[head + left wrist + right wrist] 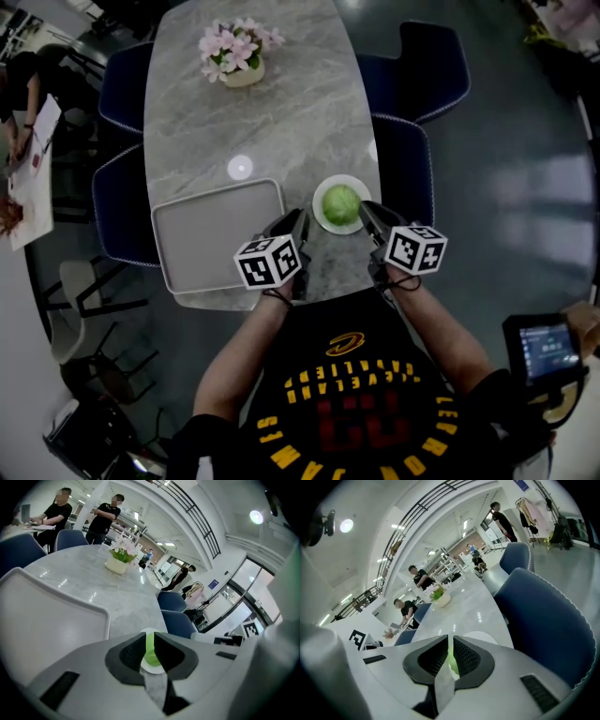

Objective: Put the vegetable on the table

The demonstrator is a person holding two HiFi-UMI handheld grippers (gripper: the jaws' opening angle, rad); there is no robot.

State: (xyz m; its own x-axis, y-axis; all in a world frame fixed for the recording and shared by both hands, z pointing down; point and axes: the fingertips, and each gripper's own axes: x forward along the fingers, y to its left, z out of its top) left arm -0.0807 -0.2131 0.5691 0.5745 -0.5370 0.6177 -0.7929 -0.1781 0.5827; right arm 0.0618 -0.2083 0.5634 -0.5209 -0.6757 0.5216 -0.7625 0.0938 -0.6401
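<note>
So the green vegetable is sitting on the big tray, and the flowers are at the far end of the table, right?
Not quite. The green vegetable isn't on the tray. It sits on a small white plate just to the right of the tray, as the head view shows. The rest is right: the flowers are at the far end of the table.

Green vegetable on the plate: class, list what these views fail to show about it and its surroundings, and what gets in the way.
- Green vegetable: head view, too small to tell its kind; both gripper views show only a sliver between the jaws.
- White plate: head view, part of the rim covered by the right hand-held gripper.
- Tray: left gripper view, cut off by the picture's edge and the left hand-held gripper.
</note>
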